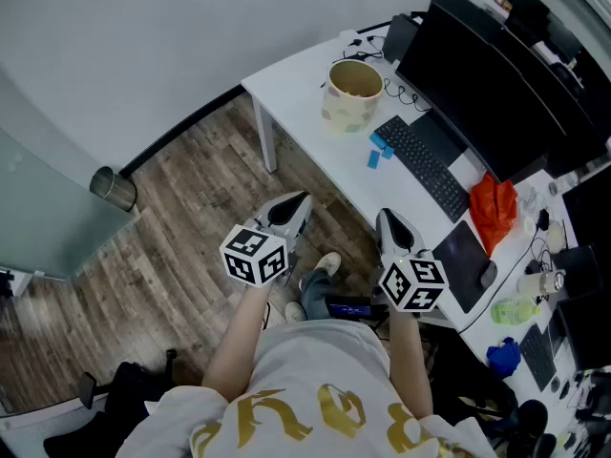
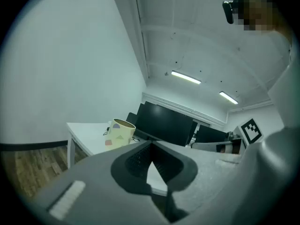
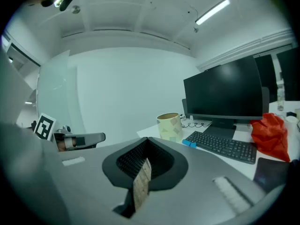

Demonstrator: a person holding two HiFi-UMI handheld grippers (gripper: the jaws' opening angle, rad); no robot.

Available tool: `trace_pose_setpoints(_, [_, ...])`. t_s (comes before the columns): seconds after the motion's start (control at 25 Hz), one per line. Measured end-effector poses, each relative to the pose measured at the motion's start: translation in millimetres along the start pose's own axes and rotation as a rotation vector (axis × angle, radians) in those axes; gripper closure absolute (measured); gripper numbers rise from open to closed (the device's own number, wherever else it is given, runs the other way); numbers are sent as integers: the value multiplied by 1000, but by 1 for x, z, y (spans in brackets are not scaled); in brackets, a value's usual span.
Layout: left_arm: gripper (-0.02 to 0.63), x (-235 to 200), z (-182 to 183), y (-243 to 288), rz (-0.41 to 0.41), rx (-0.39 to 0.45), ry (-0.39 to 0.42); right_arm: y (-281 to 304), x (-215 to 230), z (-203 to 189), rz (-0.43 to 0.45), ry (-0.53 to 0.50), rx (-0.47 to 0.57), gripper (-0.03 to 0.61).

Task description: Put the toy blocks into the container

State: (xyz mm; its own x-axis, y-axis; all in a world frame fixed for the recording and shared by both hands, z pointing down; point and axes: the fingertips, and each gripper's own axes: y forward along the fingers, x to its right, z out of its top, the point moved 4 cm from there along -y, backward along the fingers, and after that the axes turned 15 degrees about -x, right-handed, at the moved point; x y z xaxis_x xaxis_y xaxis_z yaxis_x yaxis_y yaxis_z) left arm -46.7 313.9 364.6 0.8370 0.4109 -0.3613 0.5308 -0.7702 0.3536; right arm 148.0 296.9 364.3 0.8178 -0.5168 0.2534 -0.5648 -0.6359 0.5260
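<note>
A: Head view?
B: The person stands at the white desk [image 1: 296, 89] with both forearms out front. The left gripper [image 1: 298, 201] and right gripper [image 1: 387, 219] sit side by side over the wood floor [image 1: 191, 237], aimed toward the desk and tipped slightly down. Two blue blocks [image 1: 380, 144] lie on the desk between the cup [image 1: 353, 92] and the keyboard [image 1: 425, 165], well apart from both grippers.
A: Left gripper view?
B: Fingers pressed together, nothing between them. The cup is ahead near the desk corner.
A: Right gripper view?
B: Fingers pressed together too, empty. The cup and a blue block by the keyboard are ahead, and the left gripper is off to the left.
</note>
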Motion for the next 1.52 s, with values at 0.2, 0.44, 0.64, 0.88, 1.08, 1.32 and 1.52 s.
trace_pose_setpoints(0.2, [614,1,-3,-2,-6,-3,-15,-4,0,-1,-12,-5,2,555])
trace_pose_setpoints(0.44, [606,-5,-1,-2,15,1,-3,-4,8,-2,-57,29,21,552])
trace_pose_setpoints(0.64, [505,-19,1,16,25,-12,-8,11,18,0,-79,14,3,437])
trace_pose_setpoints(0.88, [505,-50,0,64,37,-89,5,58,48,3,-103,62,-65,431])
trace_pose_setpoints(1.08, [507,-88,0,110,60,-175,35,105,71,10,-130,96,-124,431])
trace_pose_setpoints(1.32, [527,-118,10,156,59,-239,39,149,102,24,-151,136,-172,430])
trace_pose_setpoints(1.52, [531,-131,12,191,42,-308,59,176,125,25,-176,179,-221,425])
